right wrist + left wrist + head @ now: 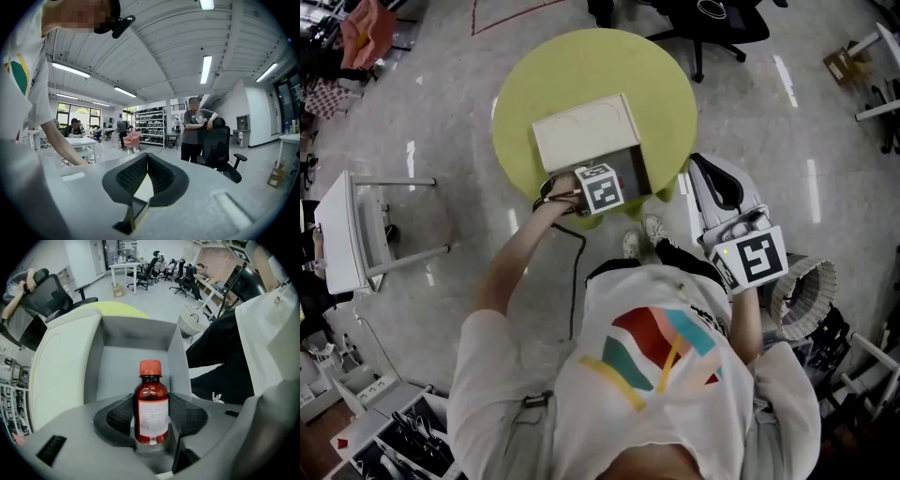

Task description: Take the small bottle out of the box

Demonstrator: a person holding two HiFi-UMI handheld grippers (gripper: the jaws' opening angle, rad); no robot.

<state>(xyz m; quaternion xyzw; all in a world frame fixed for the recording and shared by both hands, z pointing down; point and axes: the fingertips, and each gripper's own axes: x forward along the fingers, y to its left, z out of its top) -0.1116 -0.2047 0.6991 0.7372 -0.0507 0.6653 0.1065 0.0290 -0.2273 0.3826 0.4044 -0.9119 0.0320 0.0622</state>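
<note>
Print on bottle (151, 404) gripped by left fingers (118, 416) at box (136, 336) mouth is unreadable; right fingers (132, 177) closed.

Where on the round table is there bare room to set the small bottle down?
Bare tabletop: the wide arc of the table beyond the white lid, and the strip between the box and the table's right rim. A narrower strip runs left of the lid. The near edge is crowded: box and left gripper, closed on the small bottle.
</note>
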